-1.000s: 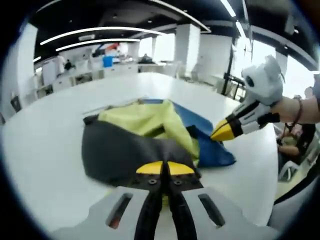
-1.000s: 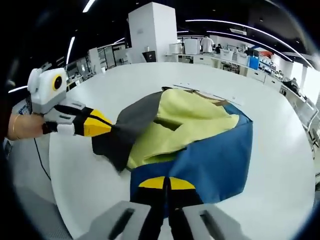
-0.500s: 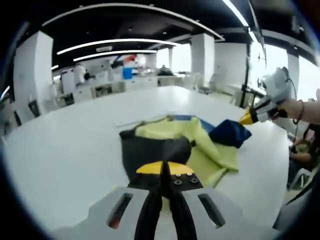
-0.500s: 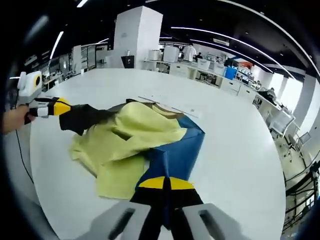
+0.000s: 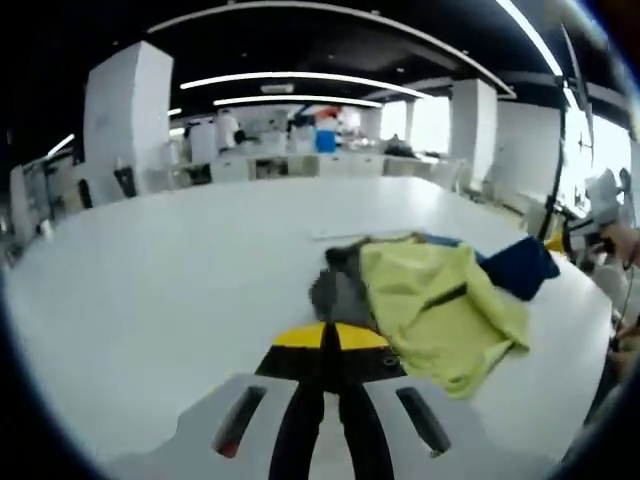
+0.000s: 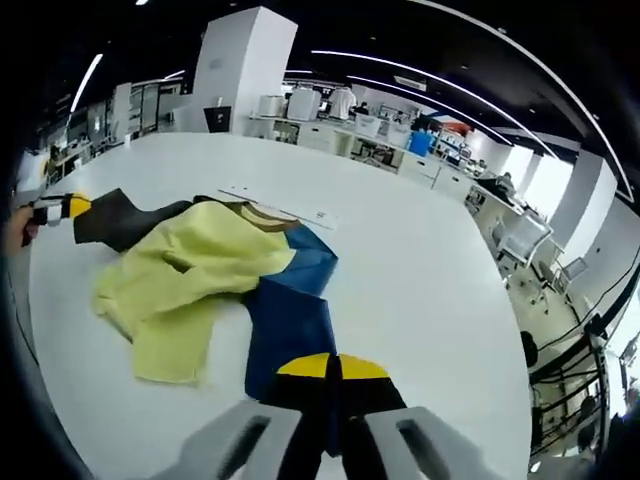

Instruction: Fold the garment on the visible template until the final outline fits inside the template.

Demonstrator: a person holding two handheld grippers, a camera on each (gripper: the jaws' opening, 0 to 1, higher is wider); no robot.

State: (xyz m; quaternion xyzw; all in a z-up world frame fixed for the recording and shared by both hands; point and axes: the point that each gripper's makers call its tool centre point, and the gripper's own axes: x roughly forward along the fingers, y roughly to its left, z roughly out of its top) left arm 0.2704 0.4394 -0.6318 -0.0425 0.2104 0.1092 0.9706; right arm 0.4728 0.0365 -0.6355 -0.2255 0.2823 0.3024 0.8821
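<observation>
The yellow, blue and dark grey fabric garment (image 5: 430, 305) (image 6: 210, 280) lay crumpled on the broad white desk (image 5: 170, 270) (image 6: 420, 280), stretched between the two tools. In the left gripper view the left tool (image 5: 324, 338), yellow-tipped with black jaws, had its jaws pressed together on the dark grey end of the garment, which ran from the tips away toward the yellow middle section. The blue end sat lifted at the far right of that view, near the right tool (image 5: 560, 240), seen small at the edge beside a person's hand (image 5: 625, 240). In the right gripper view the right tool (image 6: 330, 368) had its jaws closed, pinching the blue panel, which led away from the tips to the yellow bulk. At the far left of that view the left tool (image 6: 60, 208) held the dark grey corner, a hand (image 6: 18, 225) just behind it. A thin pale strip (image 6: 275, 205) lay flat on the desk just beyond the garment, its markings too small to read. Office desks and white pillars stood behind.
</observation>
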